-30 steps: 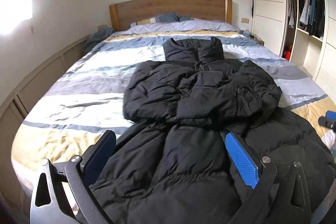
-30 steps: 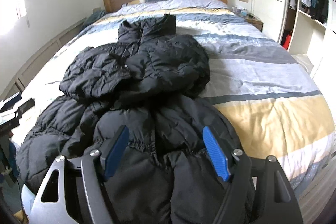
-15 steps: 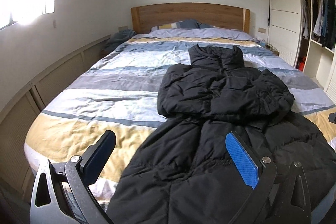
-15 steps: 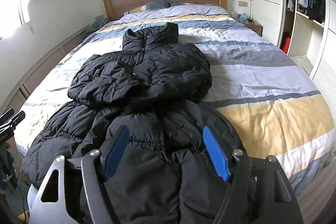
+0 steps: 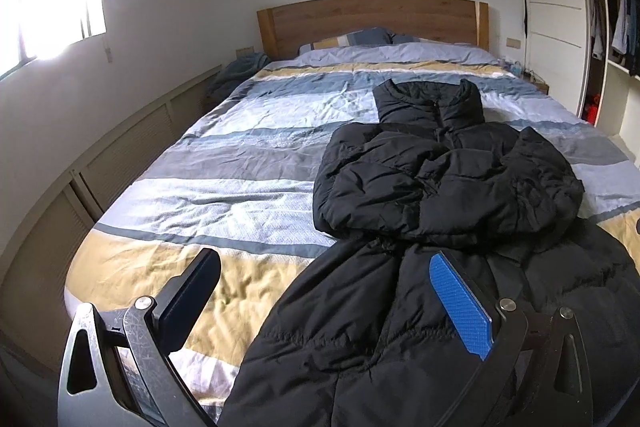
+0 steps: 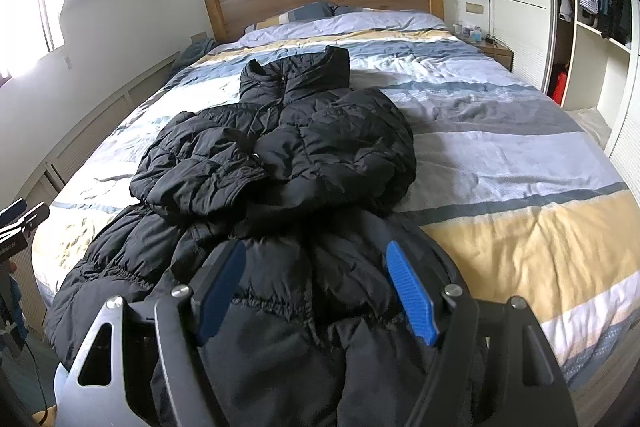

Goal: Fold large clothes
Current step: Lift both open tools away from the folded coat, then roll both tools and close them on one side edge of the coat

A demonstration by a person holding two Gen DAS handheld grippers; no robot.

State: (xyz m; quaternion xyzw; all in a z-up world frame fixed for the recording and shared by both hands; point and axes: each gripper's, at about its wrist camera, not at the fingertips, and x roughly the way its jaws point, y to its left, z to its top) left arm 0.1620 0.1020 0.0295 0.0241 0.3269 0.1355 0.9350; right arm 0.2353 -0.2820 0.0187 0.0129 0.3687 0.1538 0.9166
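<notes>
striped duvet [image 5: 248, 163] – wooden headboard [image 5: 372, 19] – open wardrobe [image 6: 592, 7] right

A black puffer coat [image 5: 440, 187] lies face up on the bed [image 5: 240, 163], collar toward the headboard [image 5: 372, 21]. Both sleeves are folded across its chest; its hem reaches the bed's foot edge.
</notes>
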